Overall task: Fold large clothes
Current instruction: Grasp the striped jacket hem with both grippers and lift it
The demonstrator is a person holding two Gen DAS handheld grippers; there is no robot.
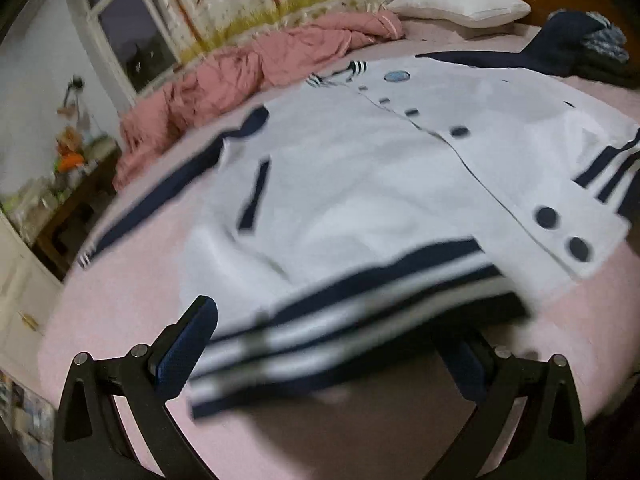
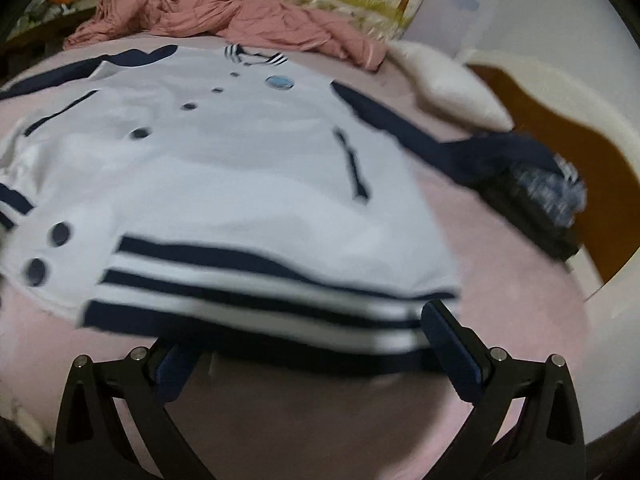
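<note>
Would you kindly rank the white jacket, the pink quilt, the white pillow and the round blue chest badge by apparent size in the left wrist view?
1. white jacket
2. pink quilt, though farther away
3. white pillow
4. blue chest badge

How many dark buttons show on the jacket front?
6 in the left wrist view, on the jacket: two near the hem, four toward the collar.
</note>
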